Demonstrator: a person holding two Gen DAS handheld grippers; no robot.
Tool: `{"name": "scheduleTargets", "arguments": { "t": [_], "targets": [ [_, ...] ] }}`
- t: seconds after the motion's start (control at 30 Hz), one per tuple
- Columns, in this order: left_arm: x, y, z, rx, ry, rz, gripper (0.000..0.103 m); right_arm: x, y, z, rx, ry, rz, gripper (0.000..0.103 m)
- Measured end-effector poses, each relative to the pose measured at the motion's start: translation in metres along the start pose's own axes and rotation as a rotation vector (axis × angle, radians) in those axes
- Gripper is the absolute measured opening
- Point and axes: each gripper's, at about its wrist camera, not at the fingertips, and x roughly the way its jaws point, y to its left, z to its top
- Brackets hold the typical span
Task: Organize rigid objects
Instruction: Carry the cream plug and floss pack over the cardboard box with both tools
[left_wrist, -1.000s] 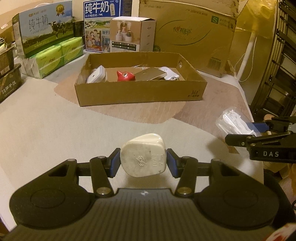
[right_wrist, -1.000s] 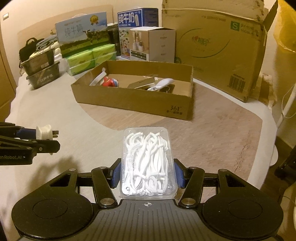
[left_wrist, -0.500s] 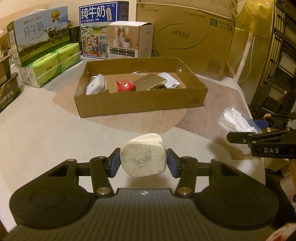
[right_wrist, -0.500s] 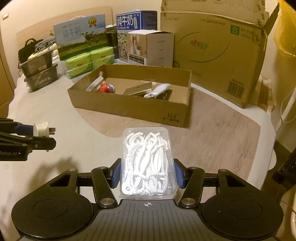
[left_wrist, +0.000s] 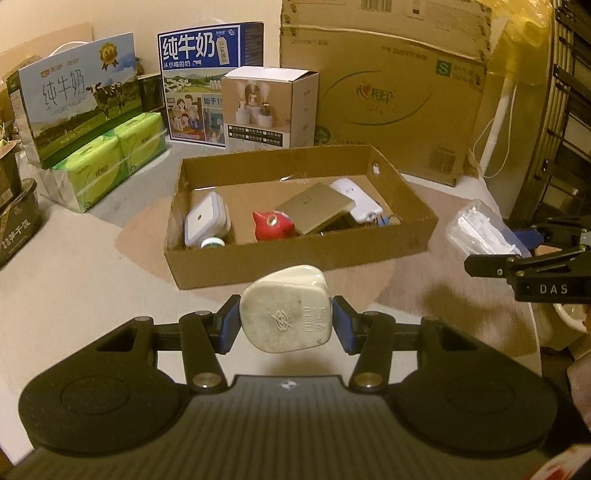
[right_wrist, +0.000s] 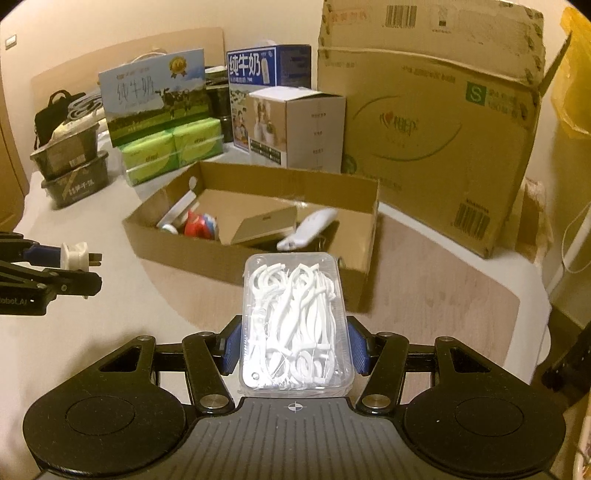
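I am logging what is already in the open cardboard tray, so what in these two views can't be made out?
- Cardboard tray, left wrist view: the near wall hides the floor behind it and most of a small round item.
- Right wrist view: what lies beneath the tan flat box is in shadow.
- White plug: the prongs are hidden behind the body; the right wrist view shows them small.

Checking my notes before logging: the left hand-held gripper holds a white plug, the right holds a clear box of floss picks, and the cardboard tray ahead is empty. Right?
Not quite: the cardboard tray is not empty. The left wrist view shows several items inside, among them a red figure.
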Motion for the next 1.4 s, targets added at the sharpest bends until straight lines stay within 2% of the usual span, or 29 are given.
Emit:
{"name": "scheduleTargets", "arguments": {
  "t": [0.8,1.4],
  "targets": [
    [0.052,0.028,0.066,0.014,0.053,-0.031,0.048,0.051,-0.009,0.083,0.008,0.036,0.098,0.057],
    [0.097,0.057,0.118,0.024,0.054,-0.018,0.048,0.112,-0.018,0.134,-0.055,0.068,0.064,0.057]
  ]
}}
